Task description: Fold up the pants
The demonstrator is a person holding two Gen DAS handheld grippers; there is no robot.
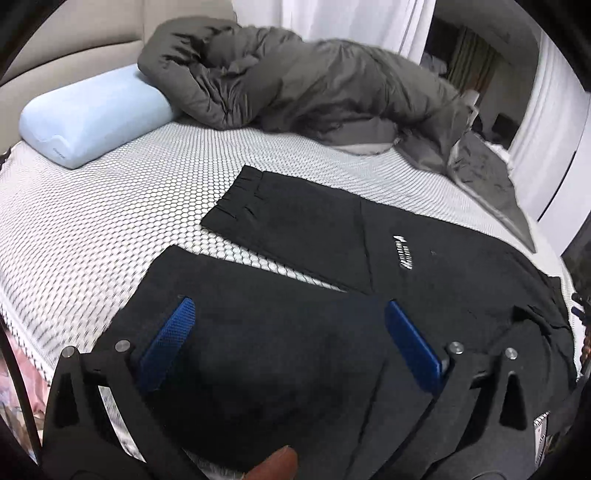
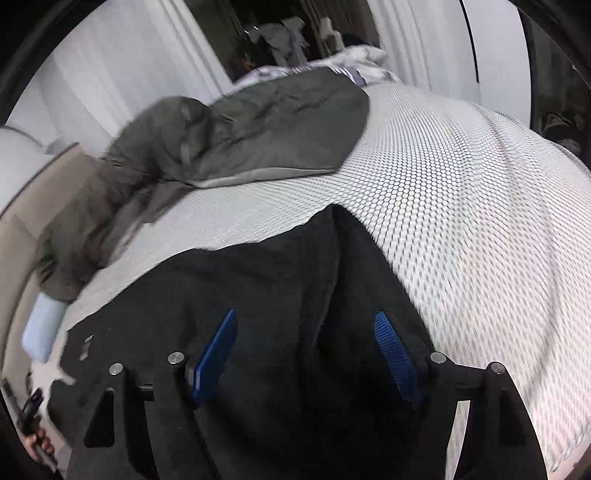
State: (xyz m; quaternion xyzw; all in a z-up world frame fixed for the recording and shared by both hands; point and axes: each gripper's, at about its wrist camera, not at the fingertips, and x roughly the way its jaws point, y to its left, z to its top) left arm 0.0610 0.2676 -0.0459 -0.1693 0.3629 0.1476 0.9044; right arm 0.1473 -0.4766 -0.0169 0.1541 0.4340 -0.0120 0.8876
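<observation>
Black pants (image 1: 306, 236) spread flat on the bed (image 1: 110, 229), over the white sheet with a honeycomb pattern; two legs pointing away toward the left in the left wrist view, with a strip of sheet between them; small white logo (image 1: 402, 253) printed on the farther leg, near the upper part; gathered cuff at the end of that leg; in the right wrist view, same black cloth (image 2: 277, 295) filling the lower middle, with a deep crease running up the centre

Left gripper (image 1: 288, 317) above the nearer leg, jaws spread wide, blue pads (image 1: 166, 343) apart and nothing pinched between them; only the cloth lying under; right gripper (image 2: 304, 332) above the pants too, jaws also apart, blue pads (image 2: 216, 354) not pressing any fabric; strong blur in this view

Farther out, dark grey duvet (image 1: 295, 81) heaped along the far side of the bed; light blue pillow (image 1: 92, 114) at the left, just beside the duvet; white curtains (image 1: 332, 22) behind; beige headboard (image 1: 74, 51) behind the pillow
</observation>
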